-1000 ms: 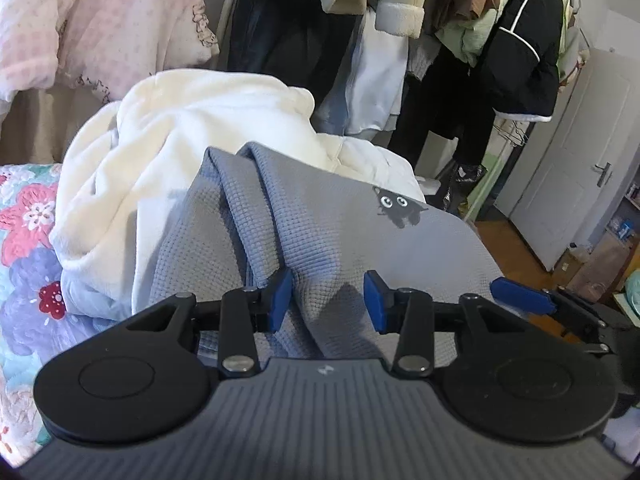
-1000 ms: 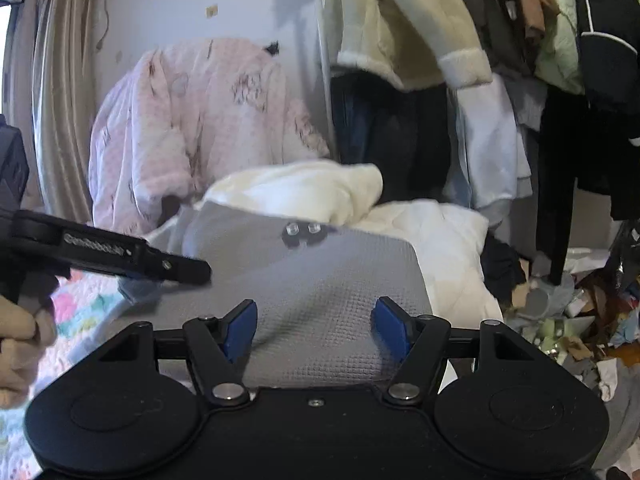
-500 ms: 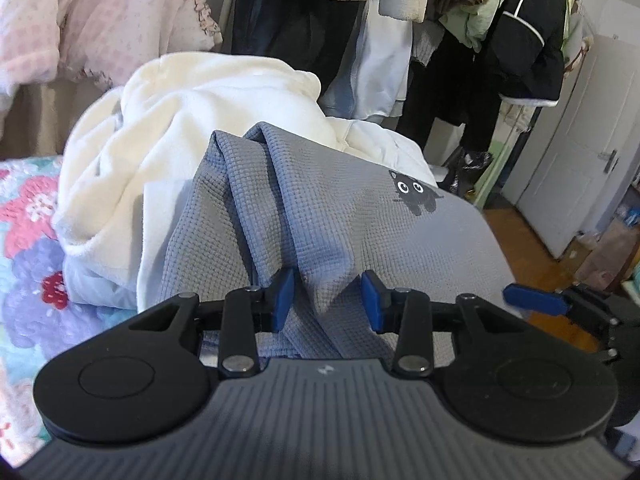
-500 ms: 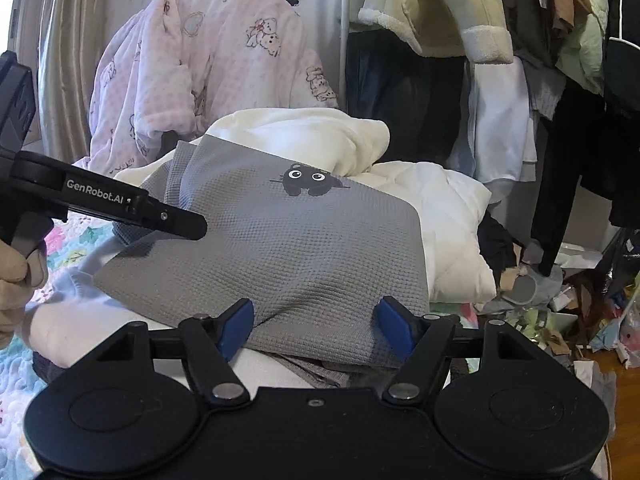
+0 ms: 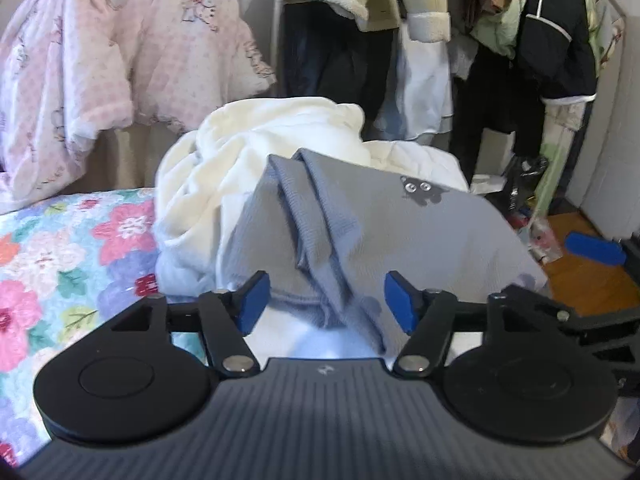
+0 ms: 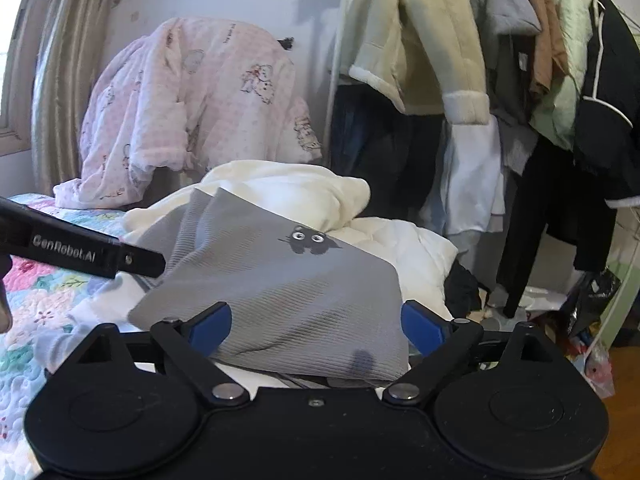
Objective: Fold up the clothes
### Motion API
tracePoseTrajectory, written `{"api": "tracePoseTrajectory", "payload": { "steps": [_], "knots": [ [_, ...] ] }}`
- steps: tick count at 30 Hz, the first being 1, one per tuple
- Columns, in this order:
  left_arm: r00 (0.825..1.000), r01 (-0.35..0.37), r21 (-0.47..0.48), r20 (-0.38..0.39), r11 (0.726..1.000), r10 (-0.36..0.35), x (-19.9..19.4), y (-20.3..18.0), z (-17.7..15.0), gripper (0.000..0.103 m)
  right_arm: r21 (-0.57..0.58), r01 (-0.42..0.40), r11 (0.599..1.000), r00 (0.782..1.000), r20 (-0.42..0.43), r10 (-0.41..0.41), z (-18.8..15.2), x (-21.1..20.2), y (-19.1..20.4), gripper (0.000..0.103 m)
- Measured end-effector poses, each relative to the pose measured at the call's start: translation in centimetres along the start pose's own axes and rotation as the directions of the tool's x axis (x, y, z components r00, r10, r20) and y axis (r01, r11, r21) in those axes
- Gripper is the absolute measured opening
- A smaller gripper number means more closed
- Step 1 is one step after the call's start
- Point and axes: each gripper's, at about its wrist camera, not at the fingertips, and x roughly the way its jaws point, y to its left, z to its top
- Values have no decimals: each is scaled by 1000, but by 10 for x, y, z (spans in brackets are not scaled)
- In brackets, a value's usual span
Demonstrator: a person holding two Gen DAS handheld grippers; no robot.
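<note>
left gripper [image 5: 326,302] jaws opening, right gripper [image 6: 316,326] jaws opening wide

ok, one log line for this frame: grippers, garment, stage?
left gripper: opening, pads clear | right gripper: opening, pads clear | grey cat-print garment: folded, atop white pile | stage: release

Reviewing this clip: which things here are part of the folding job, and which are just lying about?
Part of the job:
- grey top with cat print
- left gripper, jaws opening, a fold of the top between them
- right gripper, jaws opening at the top's edge

Lying about:
- cream blanket
- pink robe
- hanging coats
- floral quilt
</note>
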Motion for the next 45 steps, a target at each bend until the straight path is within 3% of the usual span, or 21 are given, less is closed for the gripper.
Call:
{"api": "tracePoseTrajectory", "payload": {
  "steps": [2, 5, 9, 12, 16, 20, 25, 36, 45],
  "knots": [
    [999, -33, -7, 11, 999, 33, -8, -3, -4, 76, -18, 1, 1000, 1000, -11, -1, 0, 1, 1, 97],
    [995, -96, -18, 31, 995, 97, -21, -9, -11, 94, -45, 28, 999, 999, -28, -29, 1, 2, 4, 97],
    [983, -174, 34, 62, 984, 172, -44, -23, -21, 103, -66, -4, 998, 999, -34, 1, 0, -9, 9, 98],
    [988, -145, 23, 63, 989, 143, -61, -30, -29, 103, -126, -65, 990, 998, -23, 62, 0, -26, 18, 98],
    [993, -114, -3, 34, 993, 114, -71, -34, -38, 103, -140, -59, 988, 998, -1, 60, 1, -36, 18, 100],
    [991, -127, -21, -31, 992, 127, -64, -39, -40, 103, -148, -38, 988, 999, -15, 36, -2, -40, 11, 101],
    [987, -130, 41, -87, 991, 134, -51, -49, -43, 103, -85, 1, 996, 1000, -14, -2, -6, -43, -10, 101],
    [985, -127, 42, -109, 991, 131, -49, -53, -57, 103, -75, -64, 995, 998, -8, 64, -11, -42, -13, 101],
    [979, -114, 45, -163, 992, 120, -34, -63, -61, 103, -54, -44, 998, 999, -13, 43, -13, -41, -20, 101]
  ]
}}
